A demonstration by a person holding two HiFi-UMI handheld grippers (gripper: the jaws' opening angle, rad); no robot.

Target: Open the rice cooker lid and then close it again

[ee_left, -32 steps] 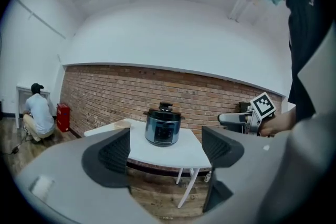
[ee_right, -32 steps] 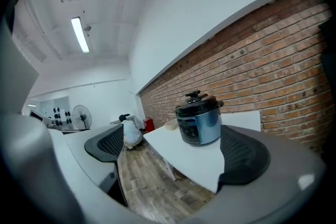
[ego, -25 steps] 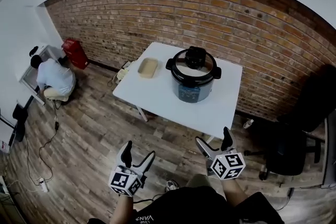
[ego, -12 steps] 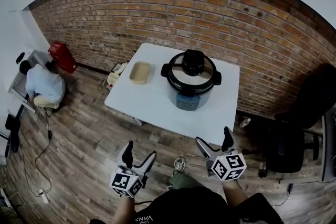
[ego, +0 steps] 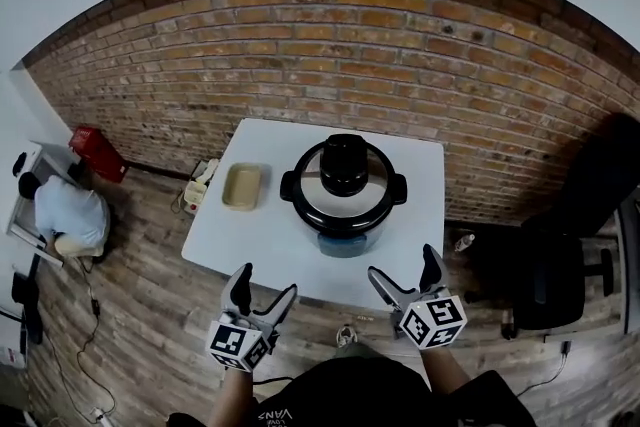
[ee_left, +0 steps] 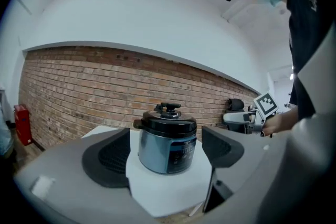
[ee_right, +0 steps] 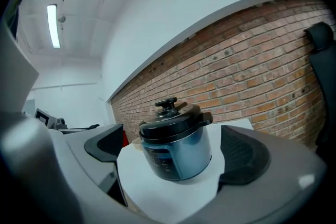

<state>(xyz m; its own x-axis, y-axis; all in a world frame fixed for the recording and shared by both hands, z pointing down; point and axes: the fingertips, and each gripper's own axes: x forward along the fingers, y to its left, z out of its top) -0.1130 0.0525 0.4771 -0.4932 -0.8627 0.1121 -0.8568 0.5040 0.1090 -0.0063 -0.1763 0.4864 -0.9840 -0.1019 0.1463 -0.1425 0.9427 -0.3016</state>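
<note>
Plainly, the rice cooker stood near the middle of the white desk, its control panel turned toward the near edge. Its lid was shut down on the pot, with a black knob on top and a black handle sticking out at either side. A shallow tan tray lay by the left edge of the desk, apart from the cooker.

The left hand-held gripper hung off the near edge of the desk, toward its left corner, over the wooden floor. Its jaws were spread wide with nothing held between them. In the left gripper view the cooker showed in the gap between the two dark pads, but well beyond them and untouched.

The right hand-held gripper was likewise held just off the near edge, closer to the right corner. Its jaws also stood wide apart and empty, the cooker again framed in the gap at a distance. Both grippers pointed toward the desk, with the cooker ahead and between them.

A brick wall ran behind the far edge of the desk. A black chair stood off to the right of it. Far left, a person crouched on the floor near a red object.
</note>
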